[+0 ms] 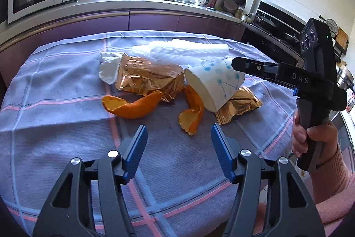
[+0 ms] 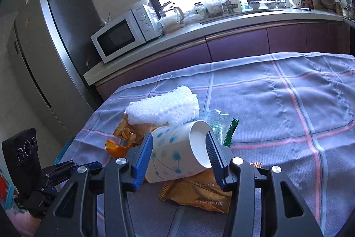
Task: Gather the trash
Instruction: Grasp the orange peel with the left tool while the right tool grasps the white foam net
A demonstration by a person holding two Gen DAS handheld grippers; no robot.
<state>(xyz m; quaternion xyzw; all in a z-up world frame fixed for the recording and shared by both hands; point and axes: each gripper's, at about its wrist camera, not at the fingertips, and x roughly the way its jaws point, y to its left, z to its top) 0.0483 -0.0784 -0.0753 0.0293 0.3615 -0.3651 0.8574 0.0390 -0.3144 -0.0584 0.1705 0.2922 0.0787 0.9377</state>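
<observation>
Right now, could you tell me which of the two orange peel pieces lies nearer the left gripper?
The curled orange peel piece beside the paper cup is nearer; the flatter, wider piece lies farther left.

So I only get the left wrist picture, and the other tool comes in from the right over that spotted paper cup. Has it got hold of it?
Observer: In the right wrist view, the right tool has one finger on each side of the paper cup. I can't tell whether they press it.
Visitor: Which way does the cup's mouth face?
Observer: Away from your camera. The inside looks white and empty.
Visitor: Anything hidden behind it?
Observer: Yes, a clear wrapper with a jagged green edge lies just beyond the cup.
</observation>
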